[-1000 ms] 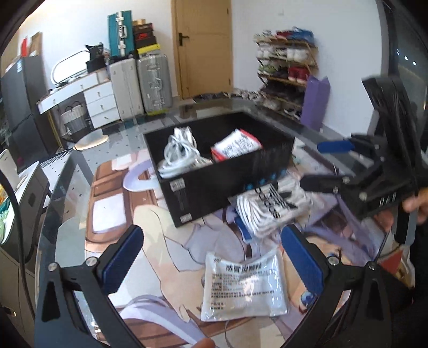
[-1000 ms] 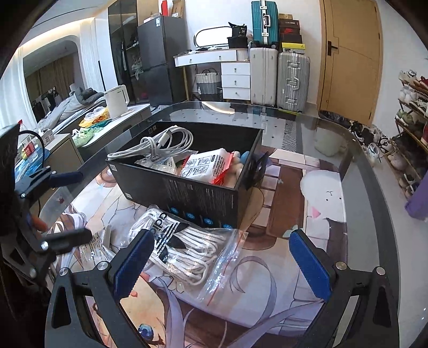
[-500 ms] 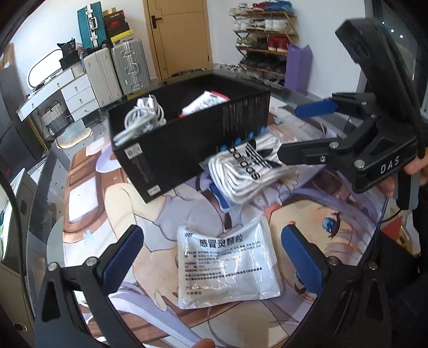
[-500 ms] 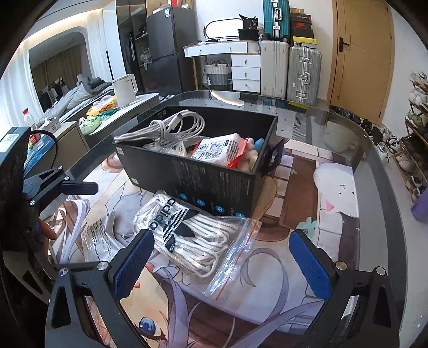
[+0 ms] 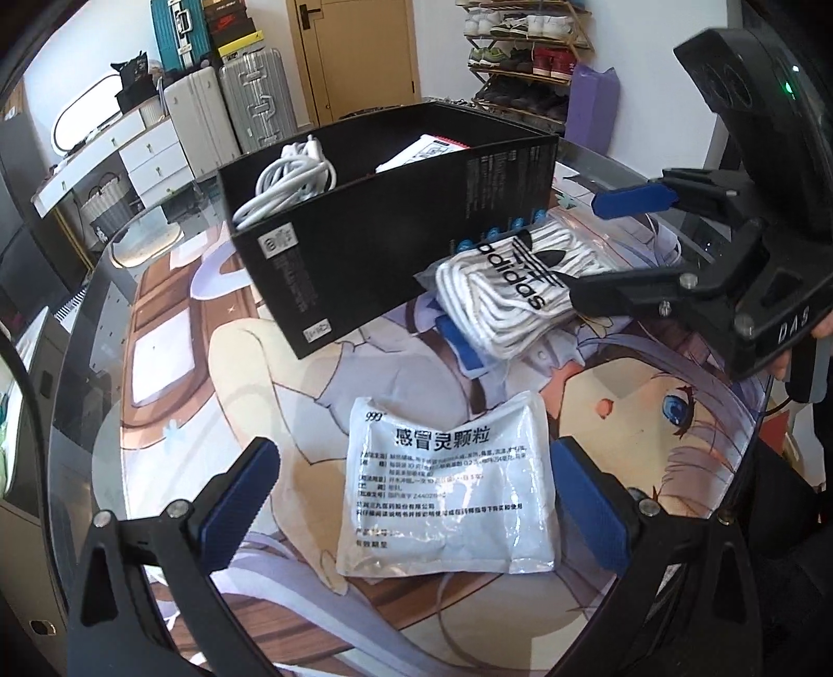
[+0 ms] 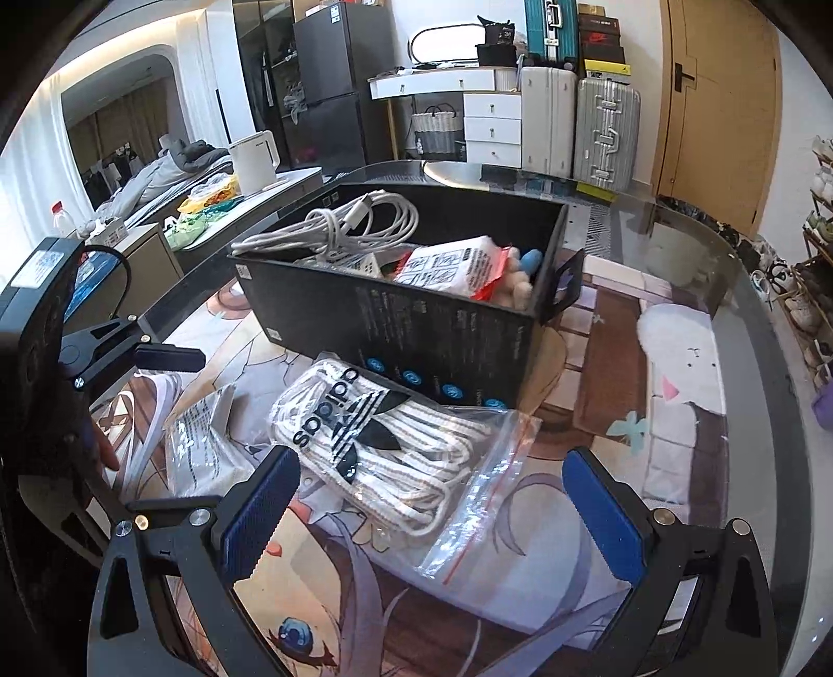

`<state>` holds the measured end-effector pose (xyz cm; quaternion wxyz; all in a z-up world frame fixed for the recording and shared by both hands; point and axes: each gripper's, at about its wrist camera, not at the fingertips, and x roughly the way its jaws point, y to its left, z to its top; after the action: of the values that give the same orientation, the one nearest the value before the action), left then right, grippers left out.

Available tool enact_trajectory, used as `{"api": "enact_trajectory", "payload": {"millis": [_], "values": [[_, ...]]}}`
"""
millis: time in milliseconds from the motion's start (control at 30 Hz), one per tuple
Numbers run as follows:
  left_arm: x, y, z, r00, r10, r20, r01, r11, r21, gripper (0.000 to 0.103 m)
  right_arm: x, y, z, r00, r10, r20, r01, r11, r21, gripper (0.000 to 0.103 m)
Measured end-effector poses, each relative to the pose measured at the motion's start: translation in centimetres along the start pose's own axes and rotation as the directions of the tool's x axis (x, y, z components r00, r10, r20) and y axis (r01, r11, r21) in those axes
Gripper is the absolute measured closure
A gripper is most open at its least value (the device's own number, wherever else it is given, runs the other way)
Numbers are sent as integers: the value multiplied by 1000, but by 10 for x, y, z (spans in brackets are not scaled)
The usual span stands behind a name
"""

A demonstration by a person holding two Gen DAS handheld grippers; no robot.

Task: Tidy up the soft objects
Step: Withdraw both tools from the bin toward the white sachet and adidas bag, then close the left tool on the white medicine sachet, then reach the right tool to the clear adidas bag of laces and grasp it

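A white medicine pouch (image 5: 447, 484) lies flat on the printed mat, between the spread pads of my open left gripper (image 5: 414, 500) and just below them. Beyond it, a clear zip bag of white Adidas socks (image 5: 510, 291) leans on the black box (image 5: 395, 229). My right gripper (image 5: 614, 250) straddles that bag from the right. In the right wrist view the sock bag (image 6: 375, 437) sits ahead of my open right gripper (image 6: 429, 513), touching neither pad. The box (image 6: 416, 333) holds a white cable (image 6: 354, 224) and a red-and-white packet (image 6: 453, 265). The pouch (image 6: 203, 448) shows at left.
The glass table's curved rim (image 6: 749, 291) runs close on the right. An anime-print mat (image 5: 218, 364) covers the tabletop. Off the table stand suitcases (image 6: 578, 130), a kettle on a counter (image 6: 255, 161) and a shoe rack (image 5: 520, 47).
My left gripper has come down and forward until the white pouch lies between its pads. My right gripper has closed in on the sock bag. Nothing has been gripped.
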<state>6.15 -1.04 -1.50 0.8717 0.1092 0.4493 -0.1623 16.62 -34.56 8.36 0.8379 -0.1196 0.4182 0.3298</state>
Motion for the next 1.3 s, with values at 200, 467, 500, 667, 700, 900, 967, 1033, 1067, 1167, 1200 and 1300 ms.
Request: {"api": "enact_trajectory", "payload": {"millis": [200,467,500,667,700,900,967,1033,1067,1167,1200,1300], "values": [[-1,6,0,1000,-6,13,6,1000,-18,7,11,12,2,1000,6,-29,-7,999,-37,0],[-7,9,-1,998,-52,29,53,998,-20,39,22,19,1,998,-7,-70,2,998,-62,1],[-8,10,-2,998,-51,32,52,999,-17,40,21,20,2,997,-7,-71,2,997,-72,1],[-13,16,-2,997,-55,56,57,998,-38,40,11,19,5,1000,-20,-24,18,997,-80,1],[-14,18,-2,997,-56,61,59,997,-44,40,10,19,7,1000,-14,-18,12,997,-82,1],[-25,30,-3,994,-57,95,65,995,-79,40,7,24,9,999,27,-17,-29,991,-128,1],[-26,34,-2,994,-54,99,62,995,-81,40,11,27,10,999,39,-23,-42,988,-149,1],[-27,36,-1,993,-53,105,62,994,-89,40,16,29,9,997,57,-47,-64,985,-160,1],[-28,36,0,993,-52,107,62,994,-92,40,20,31,9,995,65,-69,-76,984,-163,1],[-27,37,0,993,-55,108,65,993,-93,40,23,38,3,987,100,-129,-124,975,-186,1],[-27,37,1,993,-53,106,63,993,-95,40,23,41,1,982,112,-151,-142,969,-203,1],[-25,38,2,993,-52,103,63,993,-97,40,16,46,-1,984,117,-132,-146,959,-242,1]]}}
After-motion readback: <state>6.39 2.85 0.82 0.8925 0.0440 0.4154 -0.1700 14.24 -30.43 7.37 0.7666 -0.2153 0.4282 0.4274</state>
